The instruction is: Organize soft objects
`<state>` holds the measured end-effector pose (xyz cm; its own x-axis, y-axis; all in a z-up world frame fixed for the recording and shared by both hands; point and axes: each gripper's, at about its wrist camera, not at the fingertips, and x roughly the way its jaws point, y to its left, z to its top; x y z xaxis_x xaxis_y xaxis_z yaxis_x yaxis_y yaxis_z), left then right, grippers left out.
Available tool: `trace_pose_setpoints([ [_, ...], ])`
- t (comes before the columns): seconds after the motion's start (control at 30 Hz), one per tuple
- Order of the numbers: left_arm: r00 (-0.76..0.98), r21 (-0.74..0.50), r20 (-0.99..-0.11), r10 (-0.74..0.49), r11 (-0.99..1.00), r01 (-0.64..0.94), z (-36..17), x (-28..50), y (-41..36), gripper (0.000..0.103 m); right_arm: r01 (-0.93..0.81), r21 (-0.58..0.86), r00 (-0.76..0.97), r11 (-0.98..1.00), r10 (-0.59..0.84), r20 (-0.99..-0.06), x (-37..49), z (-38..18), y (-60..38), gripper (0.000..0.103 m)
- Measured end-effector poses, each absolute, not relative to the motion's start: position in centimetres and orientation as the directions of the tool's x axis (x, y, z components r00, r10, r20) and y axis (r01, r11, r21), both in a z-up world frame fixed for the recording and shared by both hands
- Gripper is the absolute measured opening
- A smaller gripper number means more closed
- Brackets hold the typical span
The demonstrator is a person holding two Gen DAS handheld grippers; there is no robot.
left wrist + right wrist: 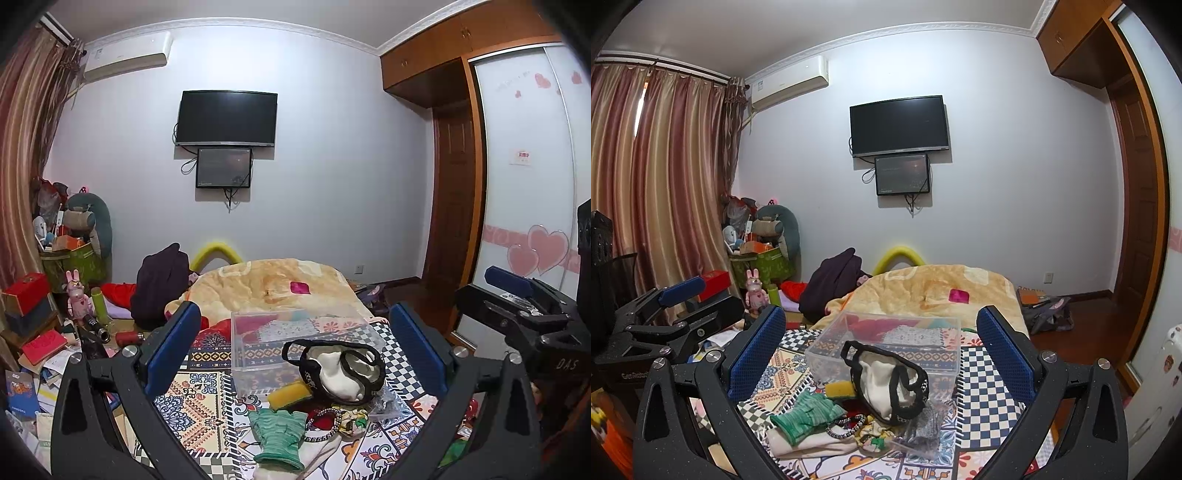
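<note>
On the patterned bedspread (207, 402), seen from the left wrist camera, a heap of soft things lies between the wide-spread blue-padded fingers of the left gripper (295, 347), which holds nothing. A white cloth pouch with black trim (338, 371) leans against the front wall of a clear plastic rectangular box (258, 347), with a yellow sponge block (288, 394) just beside it at the box's near corner. Nearer the camera lies a green knitted glove (282, 435), and a black-and-white beaded loop (325, 424) rests just to its right. A crumpled clear plastic bag (388, 400) sits right of the pouch. The right gripper (517, 295) shows at the right edge, well apart from the heap; how far open it is cannot be told from here. A beige fleece blanket (273, 280) is bunched behind the box.

From the right wrist camera, the right gripper (882, 347) has its blue pads spread wide and empty, framing the same heap. The pouch (886, 384) leans on the box (886, 332); the glove (807, 411) lies to its left on a folded cream cloth (809, 443). The left gripper (683, 295) appears at the left edge.
</note>
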<state>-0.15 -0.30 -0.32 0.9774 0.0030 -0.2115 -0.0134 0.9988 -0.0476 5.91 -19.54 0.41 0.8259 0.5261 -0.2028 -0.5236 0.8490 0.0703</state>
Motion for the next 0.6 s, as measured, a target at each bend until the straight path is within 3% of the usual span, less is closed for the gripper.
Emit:
trace_pose_setpoints([
  [0.6,0.979,-0.052,-0.205,0.002,0.999,-0.013,-0.19,-0.21,-0.39,0.103,-0.525,0.071,0.826,0.848,0.528,-0.196,6.07,0.76,-19.59,0.103],
])
